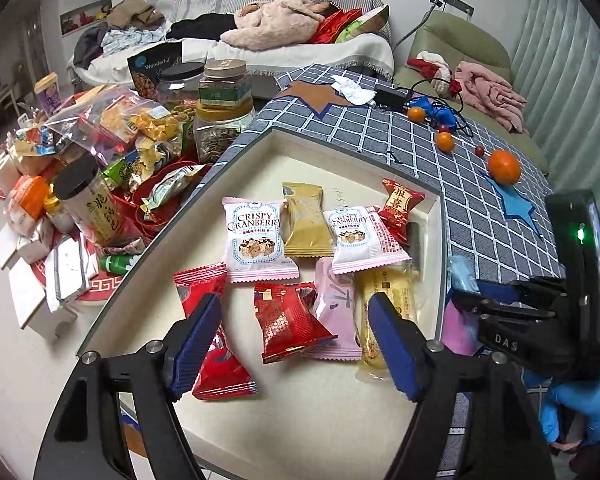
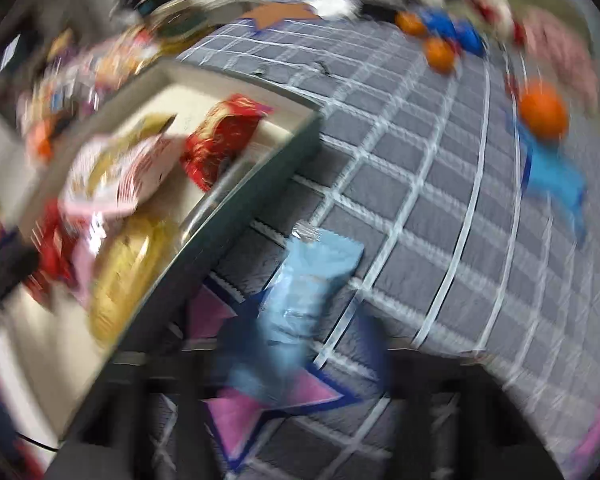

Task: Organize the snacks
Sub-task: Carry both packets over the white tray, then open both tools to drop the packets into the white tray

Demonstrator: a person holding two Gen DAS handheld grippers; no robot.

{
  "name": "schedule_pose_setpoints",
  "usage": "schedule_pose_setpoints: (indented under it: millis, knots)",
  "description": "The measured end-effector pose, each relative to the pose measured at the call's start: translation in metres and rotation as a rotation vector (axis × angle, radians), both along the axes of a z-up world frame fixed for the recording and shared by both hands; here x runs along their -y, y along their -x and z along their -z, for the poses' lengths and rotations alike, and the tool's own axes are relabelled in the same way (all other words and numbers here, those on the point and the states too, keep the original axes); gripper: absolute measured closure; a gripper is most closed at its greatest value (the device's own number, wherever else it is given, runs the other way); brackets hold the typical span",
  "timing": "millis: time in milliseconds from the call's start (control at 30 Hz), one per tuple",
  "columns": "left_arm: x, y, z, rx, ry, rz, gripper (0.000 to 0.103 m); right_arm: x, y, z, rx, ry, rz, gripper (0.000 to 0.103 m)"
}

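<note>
The left tool [image 1: 296, 344] hung with its blue pads spread wide and nothing between them, above a red snack packet [image 1: 290, 322] lying in the shallow cream tray [image 1: 436, 200]. More wrapped snacks lay around it in the tray: two Crispy Cranberry packets [image 1: 256, 236], a gold packet [image 1: 306, 220], a pink one [image 1: 336, 312] and a yellow cake [image 1: 384, 304]. Just outside the tray's right wall, the right tool [image 2: 300, 344], badly blurred, stood nearly shut about a light blue packet [image 2: 312, 276] on the grey checked tabletop [image 1: 380, 128]; whether it truly gripped could not be told. Beyond, oranges [image 1: 504, 166] dotted the cloth, and jars and bags of snacks [image 1: 136, 128] crowded the left.
</note>
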State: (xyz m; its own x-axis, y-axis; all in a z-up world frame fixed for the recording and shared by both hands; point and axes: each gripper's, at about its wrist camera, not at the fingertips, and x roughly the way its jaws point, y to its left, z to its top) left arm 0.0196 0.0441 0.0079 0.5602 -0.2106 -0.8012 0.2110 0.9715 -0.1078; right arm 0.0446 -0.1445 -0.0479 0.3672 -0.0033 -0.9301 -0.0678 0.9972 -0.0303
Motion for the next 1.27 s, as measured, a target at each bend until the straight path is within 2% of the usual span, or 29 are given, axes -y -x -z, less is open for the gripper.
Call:
schedule_pose_setpoints:
  millis: [100,200,267,333,433,500,633,667,700,767,867,1267]
  knots:
    - [-0.001,-0.002,-0.001,-0.002,-0.001,-0.015,0.022,0.008,0.003,-0.003,-0.010,-0.046,0.012,0.079]
    - [-0.003,-0.006,0.001,-0.006,-0.017,-0.029,0.021,0.023,0.006,-0.023,0.040,-0.119,0.046,0.079]
    - [-0.004,-0.008,0.002,-0.010,-0.034,-0.042,0.021,0.017,0.001,-0.036,0.073,-0.140,0.031,0.079]
    - [-0.005,-0.009,0.003,-0.011,-0.052,-0.057,0.021,0.006,-0.003,-0.056,0.113,-0.174,-0.009,0.079]
    - [-0.008,-0.009,0.003,-0.008,-0.073,-0.077,0.017,-0.012,-0.013,-0.070,0.128,-0.216,-0.065,0.079]
    - [-0.011,-0.009,0.005,-0.018,-0.088,-0.088,0.015,-0.032,-0.021,-0.071,0.115,-0.243,-0.109,0.079]
    - [-0.013,-0.008,0.010,-0.041,-0.107,-0.081,0.015,-0.055,-0.026,-0.061,0.081,-0.233,-0.144,0.078]
    - [-0.013,-0.007,0.010,-0.038,-0.113,-0.081,0.015,-0.058,-0.026,-0.059,0.070,-0.233,-0.148,0.074]
    - [-0.013,-0.007,0.010,-0.037,-0.118,-0.084,0.014,-0.059,-0.026,-0.057,0.059,-0.236,-0.152,0.044]
    - [-0.013,-0.008,0.010,-0.043,-0.120,-0.088,0.014,-0.061,-0.025,-0.057,0.067,-0.217,-0.150,0.007]
    - [-0.013,-0.010,0.012,-0.063,-0.117,-0.090,0.014,-0.059,-0.022,-0.062,0.088,-0.167,-0.154,0.007]
    - [-0.008,-0.006,0.011,-0.058,-0.123,-0.070,0.014,-0.060,-0.020,-0.058,0.034,-0.110,-0.173,0.007]
